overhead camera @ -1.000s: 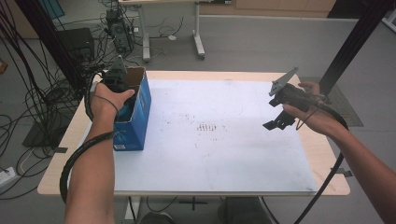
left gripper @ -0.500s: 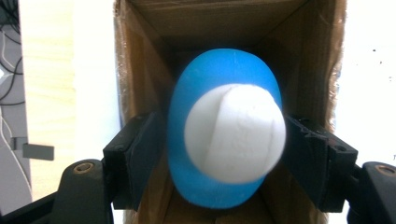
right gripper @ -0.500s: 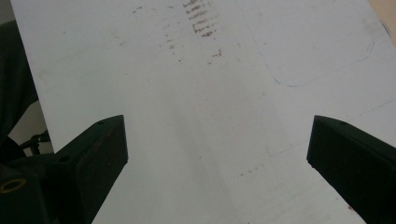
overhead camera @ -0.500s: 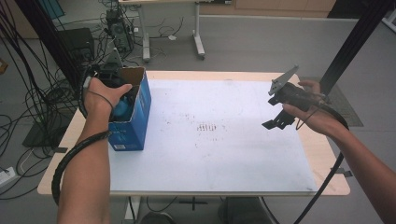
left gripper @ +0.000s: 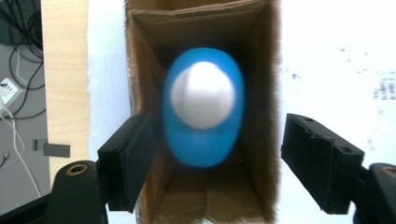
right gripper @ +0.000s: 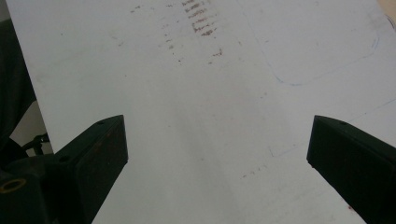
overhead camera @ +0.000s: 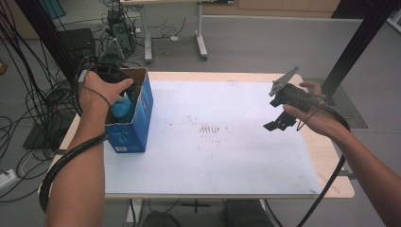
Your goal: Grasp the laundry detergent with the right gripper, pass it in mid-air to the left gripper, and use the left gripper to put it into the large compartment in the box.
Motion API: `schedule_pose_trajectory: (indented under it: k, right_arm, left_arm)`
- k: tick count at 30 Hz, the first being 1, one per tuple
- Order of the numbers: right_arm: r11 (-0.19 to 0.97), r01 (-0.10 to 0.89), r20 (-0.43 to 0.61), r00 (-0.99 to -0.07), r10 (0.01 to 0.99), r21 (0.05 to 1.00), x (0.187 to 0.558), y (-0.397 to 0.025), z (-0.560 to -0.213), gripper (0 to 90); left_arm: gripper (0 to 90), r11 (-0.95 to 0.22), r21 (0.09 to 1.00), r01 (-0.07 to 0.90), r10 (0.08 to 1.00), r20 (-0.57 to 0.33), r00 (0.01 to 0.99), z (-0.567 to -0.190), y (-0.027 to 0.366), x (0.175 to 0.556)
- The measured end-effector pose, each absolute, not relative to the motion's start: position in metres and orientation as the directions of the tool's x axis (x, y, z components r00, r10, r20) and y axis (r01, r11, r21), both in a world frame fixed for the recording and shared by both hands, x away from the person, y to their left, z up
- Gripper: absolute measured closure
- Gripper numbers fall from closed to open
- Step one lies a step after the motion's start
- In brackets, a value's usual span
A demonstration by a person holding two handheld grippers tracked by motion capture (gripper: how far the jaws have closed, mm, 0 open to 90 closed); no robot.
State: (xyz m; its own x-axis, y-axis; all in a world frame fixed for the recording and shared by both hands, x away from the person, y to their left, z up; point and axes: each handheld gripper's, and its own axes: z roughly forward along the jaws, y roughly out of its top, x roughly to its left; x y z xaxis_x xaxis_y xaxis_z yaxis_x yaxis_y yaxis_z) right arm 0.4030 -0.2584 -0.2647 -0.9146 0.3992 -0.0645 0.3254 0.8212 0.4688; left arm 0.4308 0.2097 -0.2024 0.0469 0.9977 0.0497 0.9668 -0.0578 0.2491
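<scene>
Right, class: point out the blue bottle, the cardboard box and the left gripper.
blue bottle [left gripper: 202, 135], left gripper view, on its blue shoulder.
cardboard box [overhead camera: 143, 111], high view, on its blue side wall.
left gripper [left gripper: 212, 158], left gripper view, midway between its open jaws.

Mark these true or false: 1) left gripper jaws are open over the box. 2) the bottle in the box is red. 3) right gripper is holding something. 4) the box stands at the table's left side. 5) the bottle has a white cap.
1) True. The left gripper has its jaws spread wide above the open blue box.
2) False. The bottle inside the box is blue.
3) False. The right gripper is open with nothing between its jaws, above the white table sheet.
4) True in the high view.
5) True. The cap is white, though blurred.
</scene>
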Motion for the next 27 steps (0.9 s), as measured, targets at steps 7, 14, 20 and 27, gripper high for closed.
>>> schedule_pose_trajectory:
  k: [7,14,20,27]
  right_arm:
    - [0.835,0.331,-0.061,-0.916,0.396,0.44,0.41,-0.251,-0.264,5.2]
    - [0.845,0.336,-0.071,-0.914,0.398,0.416,0.422,-0.25,-0.26,5.2]
    - [0.846,0.352,-0.072,-0.908,0.412,0.4,0.432,-0.254,-0.259,5.3]
    - [0.844,0.371,-0.073,-0.9,0.429,0.387,0.439,-0.256,-0.259,5.6]
  left_arm:
    - [21.1,-0.107,0.292,0.95,0.994,0.041,0.099,-0.186,0.182,0.431]
    - [16.6,-0.187,0.297,0.936,0.982,0.02,0.19,-0.18,0.144,0.434]
    - [13.0,-0.232,0.32,0.918,0.97,0.001,0.244,-0.178,0.112,0.438]
    - [10.0,-0.259,0.355,0.898,0.956,-0.041,0.292,-0.18,0.082,0.442]
